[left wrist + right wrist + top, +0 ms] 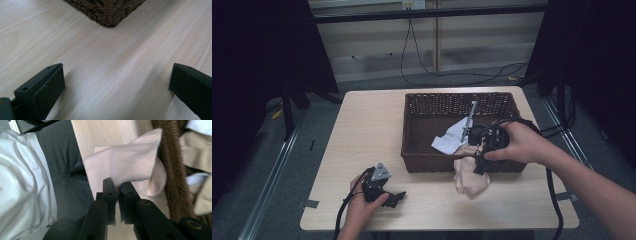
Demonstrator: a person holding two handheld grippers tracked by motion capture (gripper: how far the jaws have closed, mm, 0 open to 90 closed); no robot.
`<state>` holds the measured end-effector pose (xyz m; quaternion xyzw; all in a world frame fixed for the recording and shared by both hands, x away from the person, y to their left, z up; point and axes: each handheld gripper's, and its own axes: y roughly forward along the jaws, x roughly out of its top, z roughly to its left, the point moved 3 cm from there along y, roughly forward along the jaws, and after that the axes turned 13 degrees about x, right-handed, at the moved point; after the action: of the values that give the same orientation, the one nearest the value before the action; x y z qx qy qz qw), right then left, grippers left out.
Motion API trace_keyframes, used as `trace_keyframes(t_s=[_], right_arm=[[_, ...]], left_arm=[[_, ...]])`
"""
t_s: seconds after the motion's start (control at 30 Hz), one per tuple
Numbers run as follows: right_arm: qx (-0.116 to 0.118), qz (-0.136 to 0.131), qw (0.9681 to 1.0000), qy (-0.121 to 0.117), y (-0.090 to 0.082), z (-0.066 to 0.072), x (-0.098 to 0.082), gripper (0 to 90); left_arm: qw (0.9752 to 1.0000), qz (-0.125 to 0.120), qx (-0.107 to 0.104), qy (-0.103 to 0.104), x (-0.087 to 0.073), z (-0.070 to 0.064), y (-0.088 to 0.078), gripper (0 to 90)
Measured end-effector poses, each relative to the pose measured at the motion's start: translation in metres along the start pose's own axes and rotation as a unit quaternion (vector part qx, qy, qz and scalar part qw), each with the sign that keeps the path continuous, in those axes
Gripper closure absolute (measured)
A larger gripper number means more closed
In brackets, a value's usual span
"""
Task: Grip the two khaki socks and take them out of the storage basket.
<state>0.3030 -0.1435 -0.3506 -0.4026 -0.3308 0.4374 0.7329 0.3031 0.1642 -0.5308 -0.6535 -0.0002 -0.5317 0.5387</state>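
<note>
At centre right of the high view, the right gripper (117, 188) pinches a pale pink cloth (470, 175) that hangs over the front wall of the wicker basket (412, 130). Lifting it clear of the rim before moving should avoid a snag. The left gripper (398, 197), jaws spread wide, rests empty at lower left on the light wood table (362, 125); grey floor and dark curtains surround it.

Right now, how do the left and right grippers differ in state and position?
The left gripper has its jaws wide apart with nothing between them; the right gripper is shut on the pink cloth. The left one sits low on the table, clear of the wicker basket; the right one is at the basket's near rim, with the cloth draped over it. Both are hand-held, with black jaws.
</note>
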Motion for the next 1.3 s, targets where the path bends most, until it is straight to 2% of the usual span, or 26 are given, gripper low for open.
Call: trace_keyframes(t_s=[0.17, 0.2, 0.23, 0.33, 0.47, 0.63, 0.77, 0.9, 0.97, 1.1, 1.13, 1.17, 1.3], right_arm=[[0.002, 0.007, 1.0, -0.002, 0.023, -0.008, 0.007, 82.1], [-0.005, 0.009, 0.9999, 0.001, 0.03, -0.01, 0.01, 76.4], [-0.005, 0.009, 0.9999, 0.001, 0.03, -0.01, 0.01, 76.4], [-0.016, 0.005, 0.9998, -0.004, 0.034, -0.013, 0.012, 60.2], [-0.026, 0.0, 0.9997, 0.0, 0.032, -0.012, 0.009, 43.5], [-0.034, -0.02, 0.9992, 0.006, 0.029, -0.012, 0.0, 30.6], [-0.044, -0.016, 0.9989, 0.007, 0.033, -0.011, -0.012, 22.2], [-0.045, -0.02, 0.9988, 0.006, 0.037, -0.012, -0.022, 19.9], [-0.052, -0.022, 0.9984, 0.007, 0.04, -0.014, -0.028, 17.8], [-0.06, -0.031, 0.9976, 0.016, 0.045, -0.019, -0.042, 15.6], [-0.06, -0.033, 0.9973, 0.024, 0.048, -0.02, -0.045, 15.3], [-0.06, -0.031, 0.9976, 0.018, 0.05, -0.022, -0.048, 15.0], [-0.065, -0.028, 0.9973, 0.02, 0.062, -0.025, -0.06, 13.7]], left_arm=[[1.0, -0.002, 0.001, -0.001, 0.0, 0.0, 0.0, 0.0], [1.0, -0.002, 0.001, -0.001, 0.0, 0.0, 0.0, 0.0], [1.0, -0.002, 0.001, -0.001, 0.0, 0.0, 0.0, 0.0], [1.0, -0.003, 0.001, -0.001, 0.0, 0.0, 0.0, 0.0], [1.0, -0.003, 0.001, -0.001, 0.0, 0.0, 0.0, 0.0], [1.0, -0.002, 0.002, 0.0, 0.0, 0.0, 0.0, 0.0], [1.0, -0.002, 0.0, -0.003, 0.0, -0.001, 0.0, 0.0], [1.0, 0.001, 0.0, 0.002, 0.0, 0.0, 0.0, 0.0], [1.0, 0.001, 0.0, 0.002, 0.0, 0.0, 0.0, 0.0], [1.0, 0.001, 0.0, 0.002, 0.0, 0.0, 0.0, 0.0], [1.0, 0.001, 0.0, 0.001, 0.0, 0.0, 0.0, 0.0], [1.0, 0.001, 0.001, 0.002, 0.0, 0.0, 0.0, 0.0], [1.0, 0.0, 0.001, 0.001, 0.0, 0.0, 0.0, 0.0]])
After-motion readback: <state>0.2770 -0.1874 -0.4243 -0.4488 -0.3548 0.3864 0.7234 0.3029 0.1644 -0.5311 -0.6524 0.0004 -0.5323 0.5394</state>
